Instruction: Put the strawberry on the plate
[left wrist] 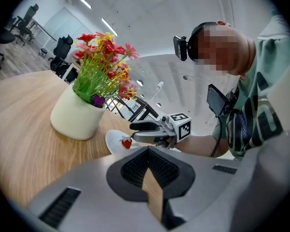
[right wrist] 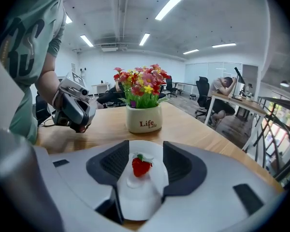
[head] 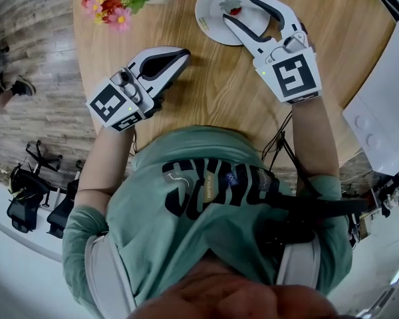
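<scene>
Our right gripper [right wrist: 145, 144] stands with its jaws wide apart. Between them sits the strawberry [right wrist: 141, 167], clear of both pads, so the grip is released and nothing is being held. The berry rests on the white plate [right wrist: 135, 199], which lies under the jaws and reaches a little past their tips. From our head camera the two open jaws frame the fruit on the near part of the plate. Beyond the tips, further along the line of the jaws, we see a cream pot of flowers [right wrist: 144, 118] standing on the wooden table [head: 219, 92], near the plate but not touching it. Our left gripper [head: 185, 53] is off to the left of the right one, well apart from the plate. Its jaws are clenched tip to tip on nothing, and it lies low over the bare wood, pointing roughly toward the plate. We judge that the placing step is at its end: the strawberry is on the plate and is free of the pads. The next move calls for drawing the right gripper straight back along its own line, with the jaws kept spread, so that neither pad brushes the berry or nudges the plate. The left gripper need only stay out of the way.
</scene>
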### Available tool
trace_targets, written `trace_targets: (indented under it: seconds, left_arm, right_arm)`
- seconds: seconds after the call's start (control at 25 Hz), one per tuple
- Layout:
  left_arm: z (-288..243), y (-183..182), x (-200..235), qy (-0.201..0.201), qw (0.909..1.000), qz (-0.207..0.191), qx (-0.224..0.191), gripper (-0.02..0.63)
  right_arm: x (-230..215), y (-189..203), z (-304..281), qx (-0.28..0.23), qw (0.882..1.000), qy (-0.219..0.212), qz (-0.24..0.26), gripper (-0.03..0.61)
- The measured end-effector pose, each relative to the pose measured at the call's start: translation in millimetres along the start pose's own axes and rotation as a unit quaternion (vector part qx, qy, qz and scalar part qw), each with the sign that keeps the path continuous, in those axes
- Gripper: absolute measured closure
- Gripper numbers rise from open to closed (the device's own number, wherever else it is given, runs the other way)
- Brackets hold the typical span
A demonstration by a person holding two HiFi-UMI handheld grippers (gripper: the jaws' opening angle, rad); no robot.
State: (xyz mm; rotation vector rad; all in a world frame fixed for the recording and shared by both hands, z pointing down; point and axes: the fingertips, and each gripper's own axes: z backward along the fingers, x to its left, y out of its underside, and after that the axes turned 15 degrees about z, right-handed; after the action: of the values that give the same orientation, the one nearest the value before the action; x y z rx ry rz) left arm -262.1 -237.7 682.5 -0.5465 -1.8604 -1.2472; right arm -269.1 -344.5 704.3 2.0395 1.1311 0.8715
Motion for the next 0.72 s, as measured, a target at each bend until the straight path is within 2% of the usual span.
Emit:
trace_targets:
  seconds: [0.36, 0.72]
  left_arm:
    - [7, -5, -23, 0.007, 0.9999, -0.010, -0.007, 0.612]
    - [33, -16, -70, 0.023, 0.9990, -0.030, -0.023, 0.612]
  right_arm:
    - [3, -14, 23, 0.006, 1.000, 0.016, 0.004, 0.373]
    - [15, -50, 64, 0.000, 0.999, 0.041, 0.014, 0.373]
